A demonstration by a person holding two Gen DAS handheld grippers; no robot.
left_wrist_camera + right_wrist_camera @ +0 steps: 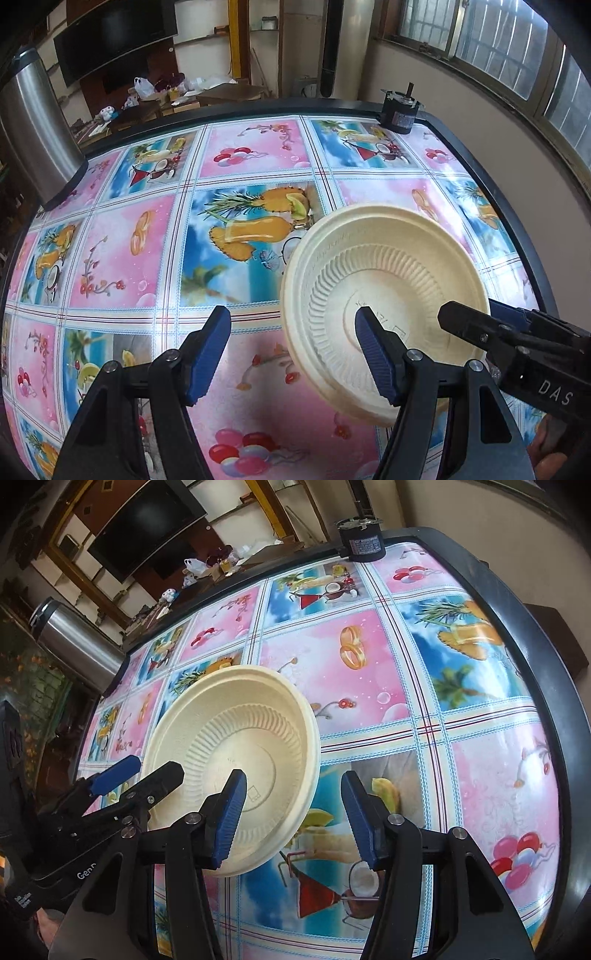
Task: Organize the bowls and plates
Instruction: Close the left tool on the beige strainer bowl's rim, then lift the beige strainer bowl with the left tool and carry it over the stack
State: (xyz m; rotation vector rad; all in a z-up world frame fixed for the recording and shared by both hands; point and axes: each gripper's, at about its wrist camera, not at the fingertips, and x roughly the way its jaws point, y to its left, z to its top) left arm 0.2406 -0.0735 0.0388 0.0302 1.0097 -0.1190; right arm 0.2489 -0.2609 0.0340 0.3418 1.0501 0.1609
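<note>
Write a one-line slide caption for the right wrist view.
Right gripper, open and empty, beside a cream ribbed plate on a fruit-print tablecloth; left gripper at the plate's other side.

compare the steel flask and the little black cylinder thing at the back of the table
The steel flask is tall and shiny silver. The black cylinder is squat and dark.
The steel flask has a dark cap on top. The black cylinder has a thin shaft sticking up and a label on its side.
Both are round and stand upright near the far edge of the table, at opposite ends.
</note>
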